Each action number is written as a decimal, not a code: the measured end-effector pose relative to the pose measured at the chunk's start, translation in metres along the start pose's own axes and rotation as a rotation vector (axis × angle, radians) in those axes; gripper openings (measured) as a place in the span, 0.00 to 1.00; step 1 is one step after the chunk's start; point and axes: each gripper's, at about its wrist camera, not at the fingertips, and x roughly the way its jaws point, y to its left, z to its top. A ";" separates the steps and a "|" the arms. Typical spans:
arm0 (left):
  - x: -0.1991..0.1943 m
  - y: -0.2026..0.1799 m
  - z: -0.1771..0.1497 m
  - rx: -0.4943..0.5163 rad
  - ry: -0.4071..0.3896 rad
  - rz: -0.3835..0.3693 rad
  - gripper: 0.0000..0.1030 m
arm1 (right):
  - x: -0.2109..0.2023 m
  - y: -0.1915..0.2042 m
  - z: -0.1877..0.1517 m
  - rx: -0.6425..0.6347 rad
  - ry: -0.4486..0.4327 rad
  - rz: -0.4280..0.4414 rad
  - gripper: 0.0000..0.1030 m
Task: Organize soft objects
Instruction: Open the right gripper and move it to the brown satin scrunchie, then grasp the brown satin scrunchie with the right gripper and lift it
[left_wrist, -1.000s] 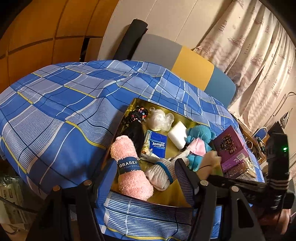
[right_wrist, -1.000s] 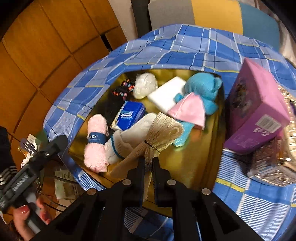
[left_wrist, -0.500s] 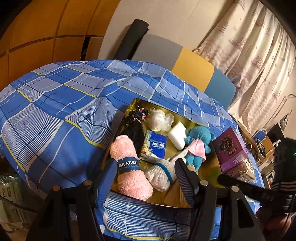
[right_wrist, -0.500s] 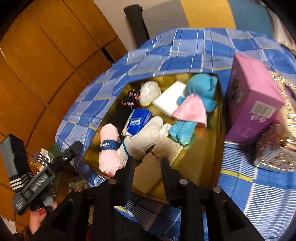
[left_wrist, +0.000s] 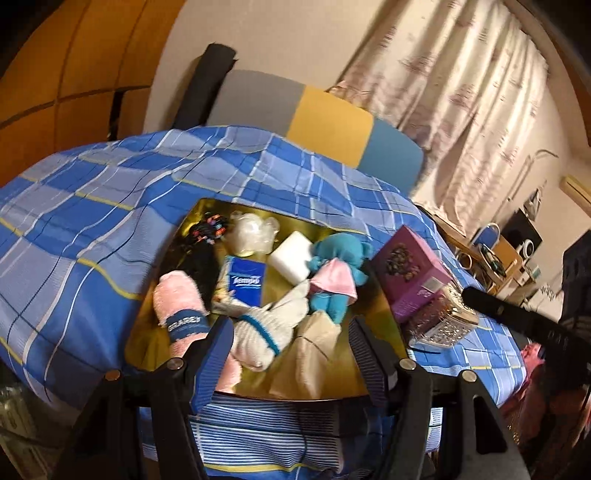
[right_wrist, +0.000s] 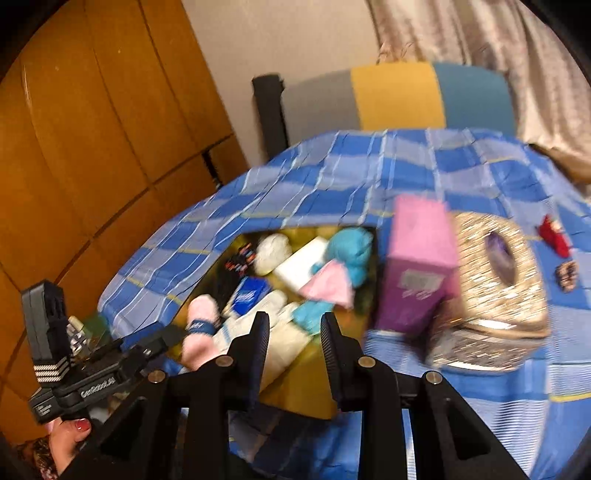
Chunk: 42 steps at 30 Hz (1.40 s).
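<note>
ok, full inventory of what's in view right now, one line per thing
gold tray: 1, gold, on the blue plaid cloth
pink rolled towel: 1, pink with dark band, tray's near left
white sock: 1, white with blue stripe, beside the towel
beige stocking: 1, beige, tray's near edge
tissue pack: 1, blue, tray centre
white sponge: 1, white, tray back
plastic bag: 1, clear, tray back
hair ties: a bunch, multicolour, back left corner
blue plush: 1, blue with pink cloth, tray right
purple box: 1, purple, right of tray
glitter box: 1, gold, right of purple box
left tool: open, empty
right tool: open, empty
</note>
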 end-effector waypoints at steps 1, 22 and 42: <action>-0.001 -0.003 0.000 0.007 -0.004 -0.004 0.64 | -0.010 -0.009 0.003 0.017 -0.029 -0.015 0.28; 0.000 -0.039 -0.002 0.016 -0.007 -0.101 0.64 | -0.088 -0.206 0.005 0.327 -0.165 -0.457 0.38; 0.026 -0.064 0.028 0.034 0.054 -0.163 0.64 | -0.028 -0.275 -0.006 0.252 0.066 -0.515 0.55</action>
